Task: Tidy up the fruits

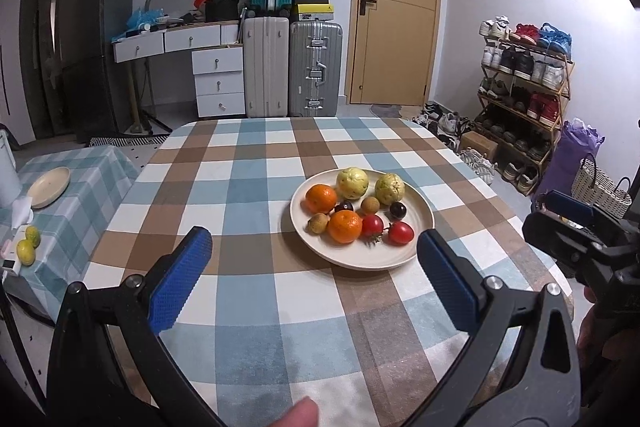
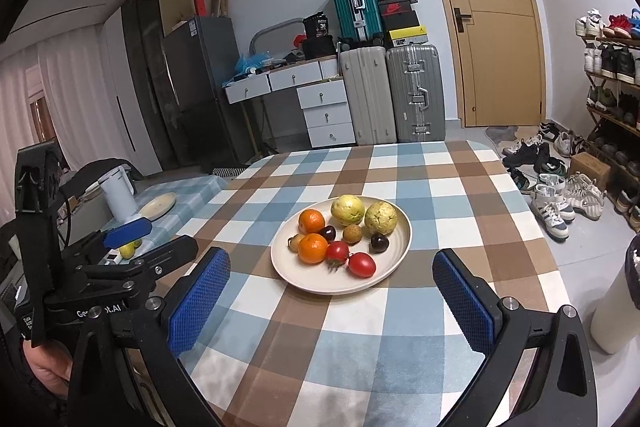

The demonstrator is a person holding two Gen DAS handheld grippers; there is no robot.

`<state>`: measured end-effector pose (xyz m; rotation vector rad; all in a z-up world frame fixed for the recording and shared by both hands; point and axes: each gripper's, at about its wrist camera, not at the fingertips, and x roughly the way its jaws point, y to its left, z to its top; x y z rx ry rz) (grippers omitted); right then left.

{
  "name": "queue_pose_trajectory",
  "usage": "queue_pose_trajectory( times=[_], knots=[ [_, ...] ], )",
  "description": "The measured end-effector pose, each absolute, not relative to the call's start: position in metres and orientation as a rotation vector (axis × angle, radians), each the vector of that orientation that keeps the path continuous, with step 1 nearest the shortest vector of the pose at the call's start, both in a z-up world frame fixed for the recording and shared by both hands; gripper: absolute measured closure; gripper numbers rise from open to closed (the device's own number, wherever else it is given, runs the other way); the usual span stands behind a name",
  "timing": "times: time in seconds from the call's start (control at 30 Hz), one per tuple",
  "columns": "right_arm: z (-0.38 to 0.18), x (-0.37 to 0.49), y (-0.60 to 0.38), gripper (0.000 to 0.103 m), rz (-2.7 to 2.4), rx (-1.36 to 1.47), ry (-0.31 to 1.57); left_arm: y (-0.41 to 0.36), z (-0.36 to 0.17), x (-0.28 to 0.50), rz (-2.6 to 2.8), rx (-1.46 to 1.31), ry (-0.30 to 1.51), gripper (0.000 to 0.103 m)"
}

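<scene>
A cream plate [image 1: 416, 243] [image 2: 396, 267] sits on the checked table. It holds two oranges [image 1: 344, 226] [image 2: 312, 247], two green-yellow guavas [image 1: 352, 182] [image 2: 347, 210], two red tomatoes [image 1: 400, 233] [image 2: 361, 264], two dark plums [image 1: 398, 209] [image 2: 378, 242] and small brown longans [image 1: 370, 205] [image 2: 352, 233]. My left gripper [image 1: 314, 247] is open and empty, above the table in front of the plate. My right gripper [image 2: 332, 267] is open and empty, also short of the plate. The right gripper shows at the right edge of the left wrist view [image 1: 572, 227]; the left gripper shows at the left of the right wrist view [image 2: 128, 233].
A low side table on the left carries an empty cream plate [image 1: 49, 186] [image 2: 159, 206], two limes [image 1: 28, 245] [image 2: 130, 249] and a white kettle [image 2: 117, 197]. Suitcases [image 1: 315, 69], a drawer desk [image 1: 219, 83], a door and a shoe rack [image 1: 524, 87] stand beyond.
</scene>
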<state>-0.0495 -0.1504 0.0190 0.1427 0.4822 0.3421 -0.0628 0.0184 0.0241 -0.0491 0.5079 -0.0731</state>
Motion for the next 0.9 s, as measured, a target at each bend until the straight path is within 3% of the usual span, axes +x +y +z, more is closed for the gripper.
queue_pose_trajectory(
  times=[0.9],
  knots=[
    [0.0184,-0.0507,-0.1513,0.0,0.343,0.136,0.486,0.0219,0.015,-0.0606,-0.088,-0.071,0.514,0.001]
  ],
)
